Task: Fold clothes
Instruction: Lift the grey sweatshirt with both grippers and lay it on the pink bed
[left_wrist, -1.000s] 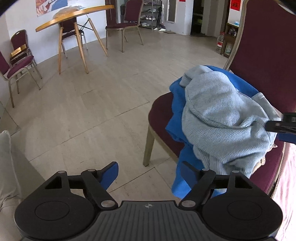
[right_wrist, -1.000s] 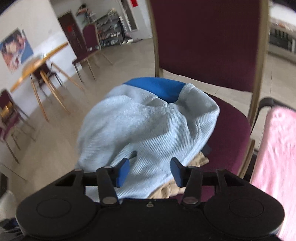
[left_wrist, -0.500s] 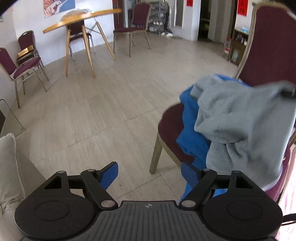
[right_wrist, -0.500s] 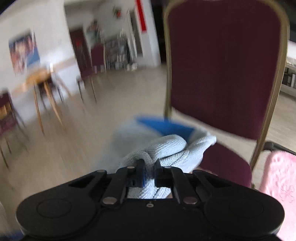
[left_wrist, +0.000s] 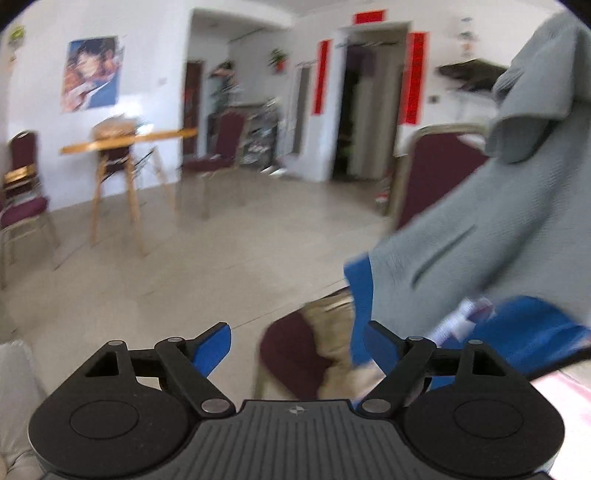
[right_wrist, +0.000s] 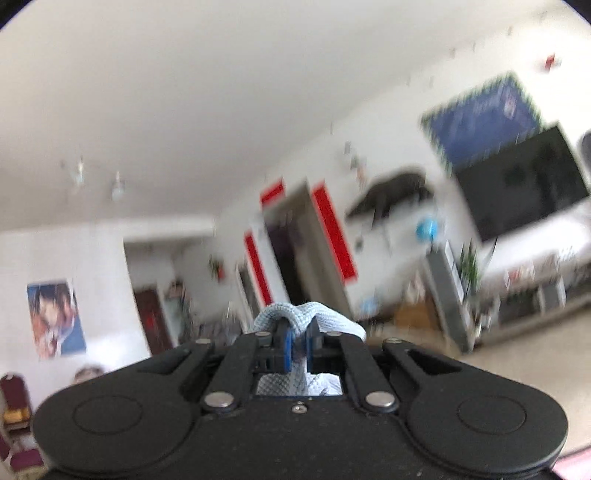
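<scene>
The light blue-grey knit garment (left_wrist: 491, 236) hangs down the right side of the left wrist frame, its waffle-textured cloth draping from the upper right corner to the middle right, with a floppy fold near the top and a dark slit-like crease across its middle. In the right wrist frame you see a bunched ridge of the same knit (right_wrist: 306, 317) humped over the fingertips, at bottom centre. Your right gripper (right_wrist: 298, 345) is clenched on that ridge, blue pads pinching the cloth tight between them.

Below the hanging garment, a bright blue garment (left_wrist: 532, 332) of smoother fabric lies at the lower right of the left wrist frame, with a small white tag at its edge. It lies over the maroon padded chair (left_wrist: 299, 354), whose gold-framed back rises at the middle right; something beige and crumpled (left_wrist: 332, 332) lies on the seat beside the blue cloth.

Your left gripper (left_wrist: 295, 339) is at bottom centre with its jaws opening, nothing between the blue pads; they are clear of the cloth.

Both views are blurred. Farther off, at the left, stand a wooden table (left_wrist: 129, 142) and more maroon chairs on a pale tiled floor (left_wrist: 184, 258).
</scene>
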